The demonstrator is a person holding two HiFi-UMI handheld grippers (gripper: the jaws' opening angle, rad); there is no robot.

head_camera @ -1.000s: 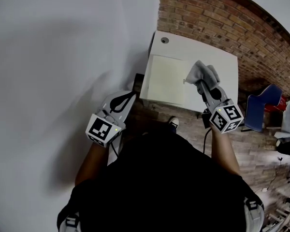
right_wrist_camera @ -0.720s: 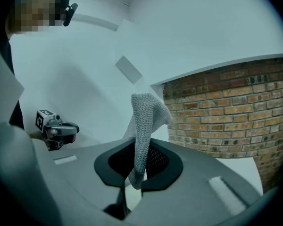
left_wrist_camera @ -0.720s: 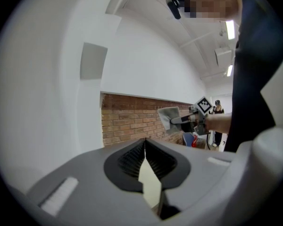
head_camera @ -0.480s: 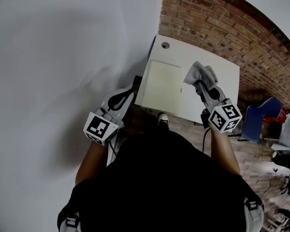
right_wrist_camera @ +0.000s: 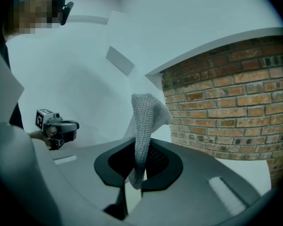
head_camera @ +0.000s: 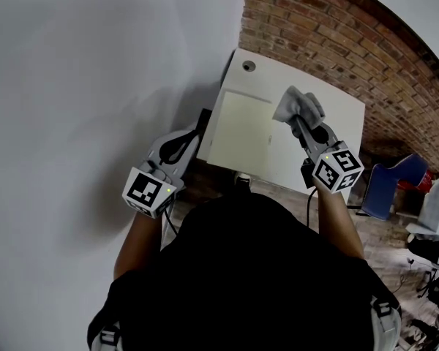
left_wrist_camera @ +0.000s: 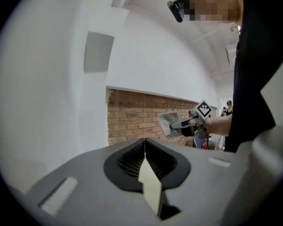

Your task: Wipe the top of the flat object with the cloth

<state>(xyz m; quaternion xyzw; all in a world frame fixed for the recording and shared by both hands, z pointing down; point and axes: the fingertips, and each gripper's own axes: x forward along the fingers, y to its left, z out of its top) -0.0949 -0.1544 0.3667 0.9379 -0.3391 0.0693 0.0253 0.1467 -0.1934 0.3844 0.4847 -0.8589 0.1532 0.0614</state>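
1. Flat object: a pale, thin panel [head_camera: 240,129] lies flat on the white counter [head_camera: 340,108], filling its left part.
2. Right gripper [head_camera: 300,125]: its fingers are clamped on a grey knitted cloth [head_camera: 298,106], pinching it near one end. The rest of the cloth rises and folds over above the fingers.
3. Position of cloth: in the head view it sits over the panel's right edge. The gripper views show it against the wall behind, so it appears to be raised off the panel.
4. Left gripper [head_camera: 202,123]: its fingers are pressed together with nothing between them. It hangs off the panel's left side, just beyond the counter's edge.
5. Handling, as a judgement: the cloth is light, soft and limp. A hold on a bunched part suits it, and the free fold must be pressed flat to wipe.
6. The panel looks thin, stiff and light, so it could slide under a stroke. Its left edge is the place to steady it.
7. Progress: wiping has not begun.
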